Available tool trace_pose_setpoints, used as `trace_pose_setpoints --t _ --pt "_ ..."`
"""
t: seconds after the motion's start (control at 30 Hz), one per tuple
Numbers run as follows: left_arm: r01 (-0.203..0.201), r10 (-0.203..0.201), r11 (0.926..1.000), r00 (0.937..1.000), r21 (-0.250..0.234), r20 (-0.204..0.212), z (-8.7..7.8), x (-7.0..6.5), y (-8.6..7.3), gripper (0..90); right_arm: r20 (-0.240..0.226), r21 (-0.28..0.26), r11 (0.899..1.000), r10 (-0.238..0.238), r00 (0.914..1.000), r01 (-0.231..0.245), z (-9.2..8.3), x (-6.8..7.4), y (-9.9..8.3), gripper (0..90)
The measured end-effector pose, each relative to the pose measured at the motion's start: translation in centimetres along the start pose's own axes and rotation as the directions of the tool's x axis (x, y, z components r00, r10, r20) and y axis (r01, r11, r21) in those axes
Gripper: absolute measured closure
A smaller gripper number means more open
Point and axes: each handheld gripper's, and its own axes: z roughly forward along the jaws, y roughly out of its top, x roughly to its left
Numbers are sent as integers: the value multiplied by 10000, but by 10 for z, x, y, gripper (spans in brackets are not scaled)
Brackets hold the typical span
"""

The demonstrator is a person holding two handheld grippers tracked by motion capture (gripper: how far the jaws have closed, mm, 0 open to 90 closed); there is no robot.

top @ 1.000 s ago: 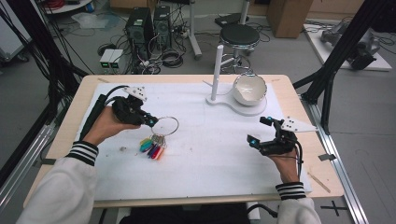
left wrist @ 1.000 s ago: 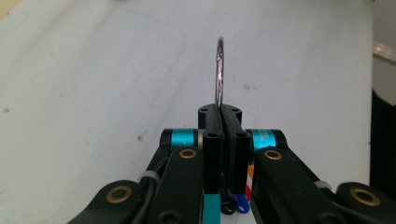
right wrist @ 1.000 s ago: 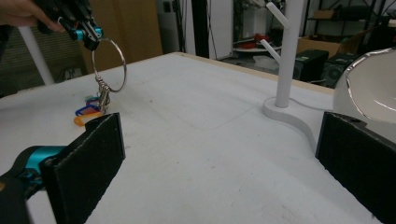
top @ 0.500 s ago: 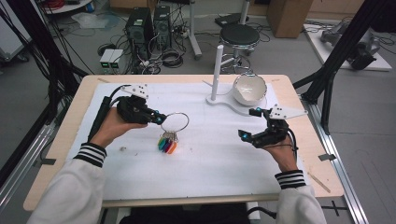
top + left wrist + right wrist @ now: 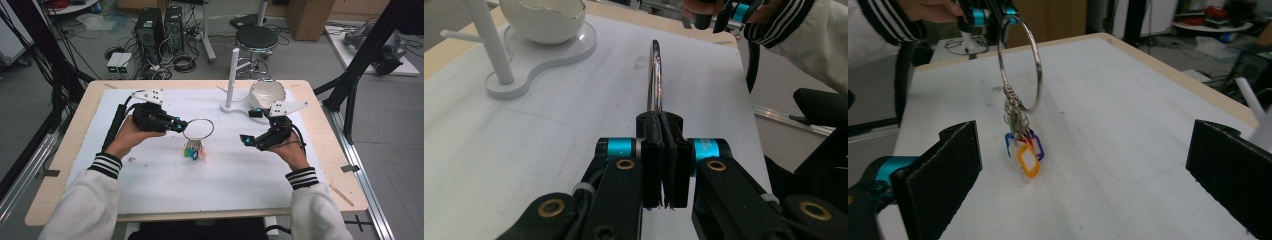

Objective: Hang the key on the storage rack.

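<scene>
Right gripper [image 5: 256, 127] has risen toward the lifted, unlabelled key ring [image 5: 198, 129].

You had a large metal key ring [image 5: 198, 129] lifted off the white mat [image 5: 220, 185], pinched at its rim so that the hoop stood out sideways from the grip, roughly level in the high view and nearly upright in the right gripper view [image 5: 1020, 62]. It was a thin, shiny, round wire hoop, seen edge-on as a bright curved line in the left gripper view [image 5: 655, 75]. From its lower rim hung a short chain of small silver rings, and below those a bunch of coloured plastic tags [image 5: 1024, 150]: blue, orange, red and a pale one. The tags [image 5: 195, 151] dangled close above the mat, perhaps just touching it; you could not tell which.
</scene>
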Motion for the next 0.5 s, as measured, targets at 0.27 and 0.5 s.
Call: trace_pose_setpoints --t 0.27,0.5 --pt "-224 224 9997 9995 -16 203 8 -3 2 873 -702 83 9993 -350 9969 356 22 0 15 9" --pt "-427 428 9991 9987 -23 275 10 -6 3 873 -1371 417 9981 -387 9898 448 40 1 20 10"
